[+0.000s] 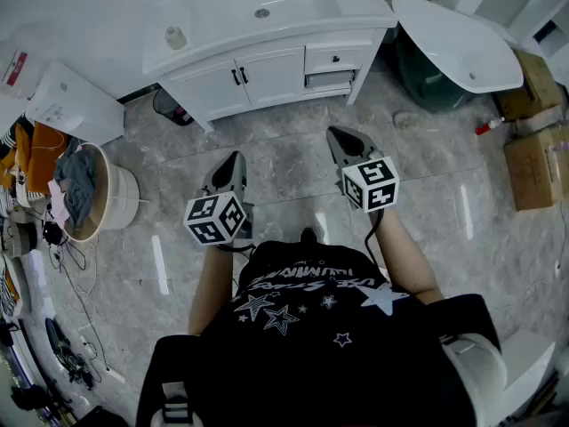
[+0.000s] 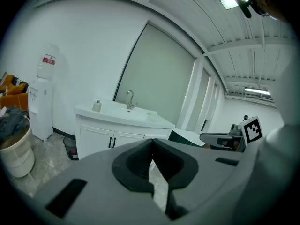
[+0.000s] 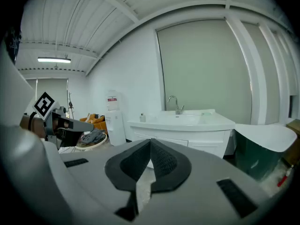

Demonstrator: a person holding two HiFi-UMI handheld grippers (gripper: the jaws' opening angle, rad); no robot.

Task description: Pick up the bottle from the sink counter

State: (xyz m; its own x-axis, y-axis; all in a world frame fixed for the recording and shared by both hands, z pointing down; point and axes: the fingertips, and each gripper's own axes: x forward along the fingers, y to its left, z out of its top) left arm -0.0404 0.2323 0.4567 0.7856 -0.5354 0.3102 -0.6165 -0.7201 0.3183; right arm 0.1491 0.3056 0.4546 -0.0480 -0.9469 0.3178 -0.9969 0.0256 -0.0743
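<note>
A small pale bottle (image 1: 175, 36) stands on the left end of the white sink counter (image 1: 196, 43); it also shows as the small bottle (image 2: 97, 105) and the small bottle (image 3: 142, 117) in the gripper views. Both grippers hang well in front of the vanity, over the grey floor. My left gripper (image 1: 236, 160) is shut, its dark pads (image 2: 140, 161) meeting with nothing between them. My right gripper (image 1: 339, 137) is shut too, pads (image 3: 161, 161) touching and empty.
A faucet (image 2: 130, 99) and basin (image 1: 262, 5) sit mid-counter. A water dispenser (image 2: 42, 104) stands left of the vanity, with a laundry basket (image 1: 116, 198) near it. A white oval tub (image 1: 458, 43) and cardboard boxes (image 1: 538, 163) lie to the right.
</note>
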